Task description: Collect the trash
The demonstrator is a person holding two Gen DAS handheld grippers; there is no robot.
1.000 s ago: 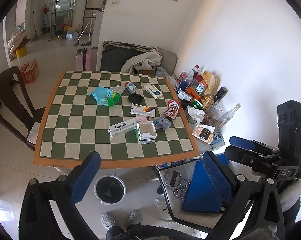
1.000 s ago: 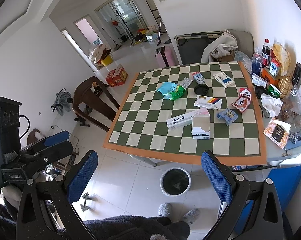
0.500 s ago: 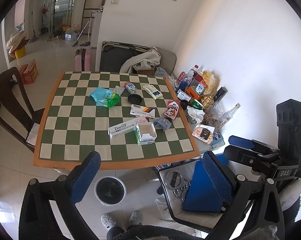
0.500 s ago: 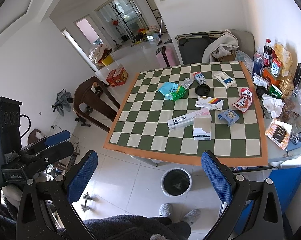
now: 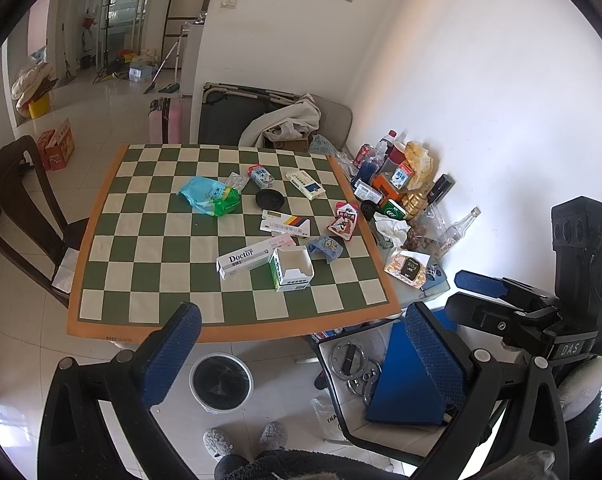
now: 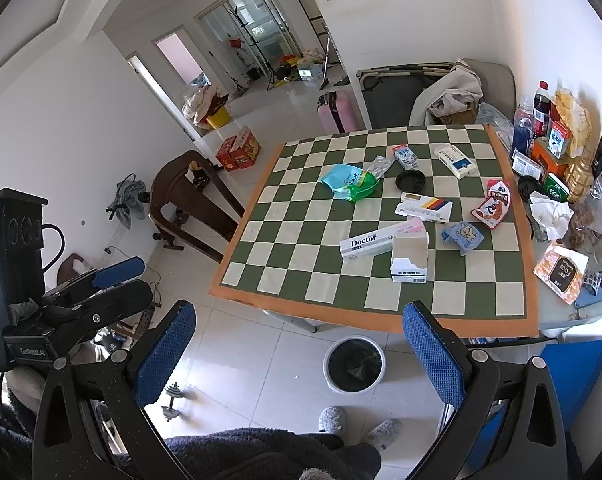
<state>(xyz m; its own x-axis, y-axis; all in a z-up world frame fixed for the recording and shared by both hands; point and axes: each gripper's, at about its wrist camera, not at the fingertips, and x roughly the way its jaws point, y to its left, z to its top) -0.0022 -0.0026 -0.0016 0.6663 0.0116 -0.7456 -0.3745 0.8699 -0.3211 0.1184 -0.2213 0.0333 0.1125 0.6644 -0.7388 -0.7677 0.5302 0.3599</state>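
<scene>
I am holding both tools above the floor, short of the tabletop, which is wearing a green-and-cream checkered cloth. The left tool is standing spread with nothing between its blue pads, and the right tool is spread and empty as well.

The trash is lying scattered on the far and right parts of the cloth. A white Doctor box is lying just beside an open white-and-green carton, nearest me. Behind them a striped flat box is resting, with a black round lid just past it. A teal-and-green bag is sitting toward the left, well apart from a red snack pouch and a crumpled blue wrapper on the right.

A white bin with a black liner is standing on the floor below the tabletop's near edge, between the 2 pads in the left view. Grey slippers are showing just behind it.
</scene>
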